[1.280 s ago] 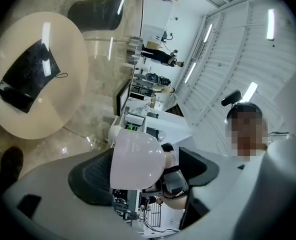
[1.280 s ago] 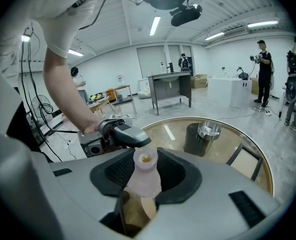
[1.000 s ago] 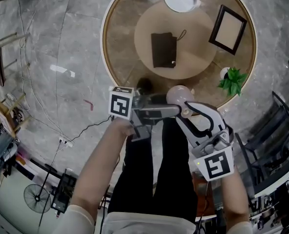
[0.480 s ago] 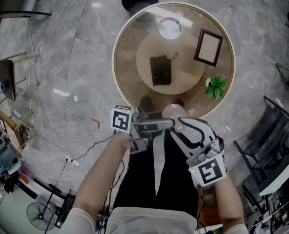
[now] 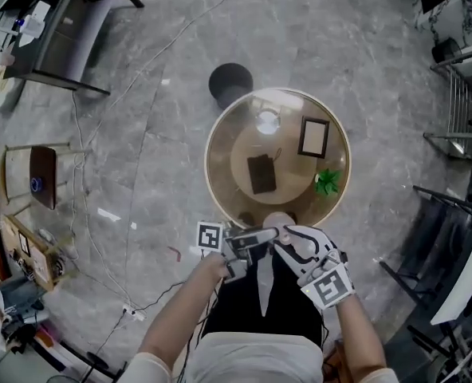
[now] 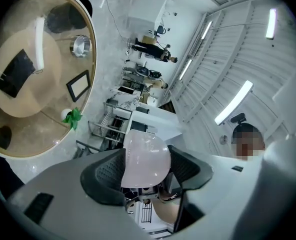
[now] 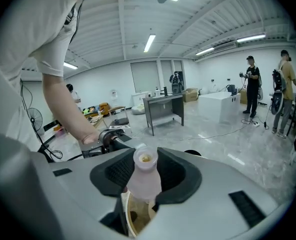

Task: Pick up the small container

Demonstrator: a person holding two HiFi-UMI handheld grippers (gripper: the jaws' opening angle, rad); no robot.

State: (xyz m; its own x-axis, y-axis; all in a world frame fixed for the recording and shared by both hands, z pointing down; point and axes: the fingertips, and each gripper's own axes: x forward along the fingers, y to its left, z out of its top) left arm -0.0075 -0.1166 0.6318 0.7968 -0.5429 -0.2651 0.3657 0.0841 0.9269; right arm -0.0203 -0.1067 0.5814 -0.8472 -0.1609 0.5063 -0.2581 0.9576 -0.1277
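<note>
Small container point(image 7: 144, 180) clamped from two sides for steadiness: right gripper point(image 7: 145, 166) grips neck; left gripper point(image 6: 146, 170), jaws just closing, presses round body. Held clear above counter point(image 5: 222, 183).

Large open lab/workshop hall. Polished grey stone floor point(image 5: 363, 70) beneath left gripper point(image 5: 269, 233) and right gripper point(image 7: 145, 171), loose cable point(image 7: 207, 135) trailing across it. Beyond right gripper: steel workbench point(image 7: 163, 111), ceiling strip lights point(image 7: 149, 42), people point(image 7: 251, 86) standing with equipment, floor fan point(image 7: 34, 119) off to its left. Cluttered benches point(image 5: 21, 250) left of left gripper.
</note>
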